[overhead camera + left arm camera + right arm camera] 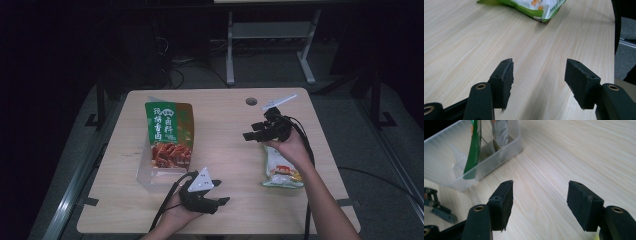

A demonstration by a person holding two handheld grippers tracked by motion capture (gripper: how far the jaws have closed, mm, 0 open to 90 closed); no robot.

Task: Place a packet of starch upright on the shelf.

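A clear plastic bin (145,172) stands on the left of the wooden table, and a green and red snack packet (169,132) stands upright in it. A green and white snack bag (281,172) lies flat on the right, partly under my right hand. My right gripper (250,131) hovers past that bag's far end and points left, open and holding nothing. My left gripper (222,191) sits near the front edge beside the bin, open. In the right gripper view the open jaws (540,182) face the bin (499,155) and packet (474,145). In the left gripper view the open jaws (540,62) face the bag (539,7).
A round cable hole (251,101) is cut near the table's far edge. A metal stand (230,50) rises from the floor behind the table. Bare wood (225,125) lies between the bin and the bag. The table's right edge (612,37) is close to the bag.
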